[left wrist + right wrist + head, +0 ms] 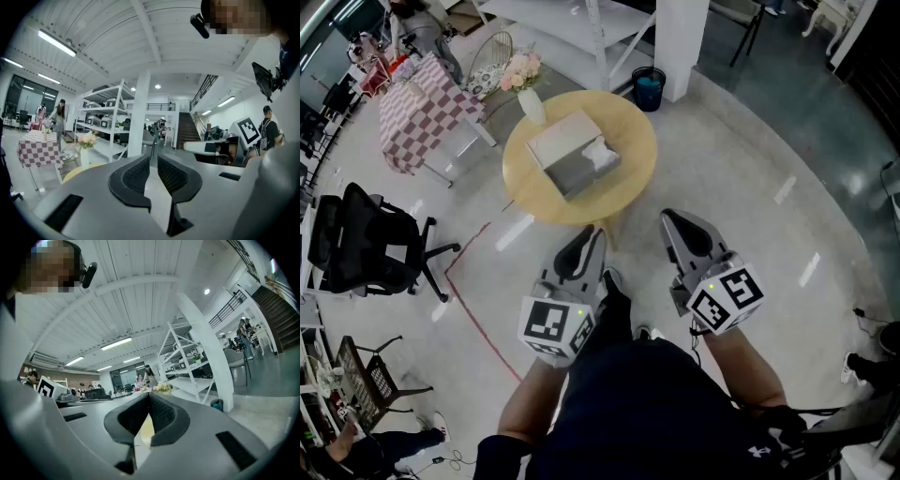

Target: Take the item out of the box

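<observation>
Box ahead of both grippers, white item poking from top: too small to name. Table near rim slips behind left gripper tip. Left gripper view: table only yellow sliver left of jaws, rest behind gripper body, box out of sight. Right gripper view: pale yellow strip between jaws, cannot tell what. Head view: forearms behind grippers cut by bottom edge.

Grey left gripper, right gripper, black jaws, dark shirt

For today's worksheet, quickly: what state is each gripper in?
Left gripper: slightly open, empty.
Right gripper: shut, empty.
</observation>
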